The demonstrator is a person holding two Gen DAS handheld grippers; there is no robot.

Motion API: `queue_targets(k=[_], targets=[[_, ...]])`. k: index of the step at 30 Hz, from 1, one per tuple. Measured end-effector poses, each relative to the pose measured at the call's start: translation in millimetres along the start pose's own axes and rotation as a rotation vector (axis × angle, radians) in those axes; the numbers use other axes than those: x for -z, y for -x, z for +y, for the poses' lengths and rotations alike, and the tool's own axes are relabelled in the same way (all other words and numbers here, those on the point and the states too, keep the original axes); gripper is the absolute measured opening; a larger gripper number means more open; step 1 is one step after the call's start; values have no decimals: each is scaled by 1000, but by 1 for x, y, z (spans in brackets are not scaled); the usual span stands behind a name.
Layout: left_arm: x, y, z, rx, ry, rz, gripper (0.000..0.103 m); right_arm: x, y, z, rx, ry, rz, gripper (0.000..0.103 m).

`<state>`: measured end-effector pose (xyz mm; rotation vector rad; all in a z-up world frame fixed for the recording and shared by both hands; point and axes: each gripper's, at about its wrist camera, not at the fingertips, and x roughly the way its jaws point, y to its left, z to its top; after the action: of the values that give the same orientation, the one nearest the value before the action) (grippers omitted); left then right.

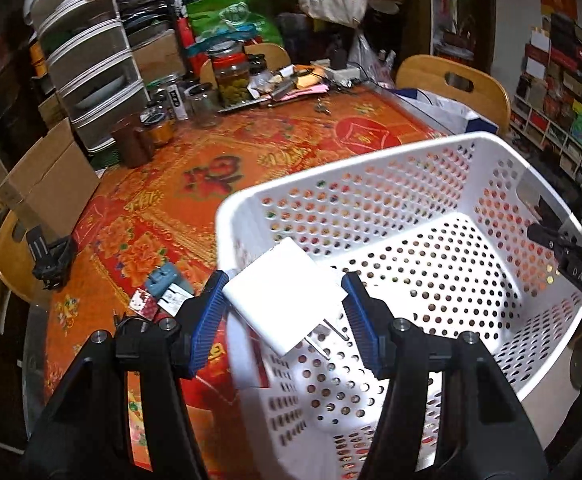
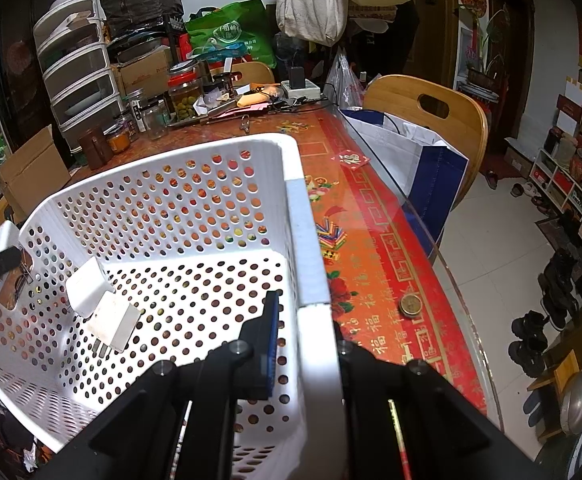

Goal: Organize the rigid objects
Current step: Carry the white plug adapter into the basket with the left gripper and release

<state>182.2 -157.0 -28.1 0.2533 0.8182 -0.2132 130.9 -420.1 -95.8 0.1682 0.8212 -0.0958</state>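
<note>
My left gripper (image 1: 285, 304) pinches the white charger (image 1: 287, 300) above the basket (image 1: 371, 168); my right gripper (image 2: 311, 344) clamps its rim. I'd lower before releasing.

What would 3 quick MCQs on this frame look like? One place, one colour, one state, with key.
1. Where is the white charger?
A. Flat on the tablecloth
B. Between the left hand-held gripper's pads, over the basket
C. On the chair seat

2. What colour is the basket?
A. White
B. Green
C. Black

3. What is the right hand-held gripper doing?
A. Hanging open in the air
B. Holding a jar
C. Clamped on the basket's side wall

Key:
1 B: the charger sits between the left hand-held gripper pads, inside the basket rim, prongs pointing down.
2 A: the walls and holed floor are white in both views.
3 C: the right hand-held gripper has one finger inside and the other outside the wall.
</note>
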Motion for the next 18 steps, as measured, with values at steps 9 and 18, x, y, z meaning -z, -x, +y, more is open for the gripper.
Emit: queue_targets(k=[9,18], targets=[[6,-7,-13,-10,-34,16,56,0,0,-1,-2,-1,-1,10],[12,-27,-40,19,-112,111,56,0,0,-1,-3,1,-2,10]])
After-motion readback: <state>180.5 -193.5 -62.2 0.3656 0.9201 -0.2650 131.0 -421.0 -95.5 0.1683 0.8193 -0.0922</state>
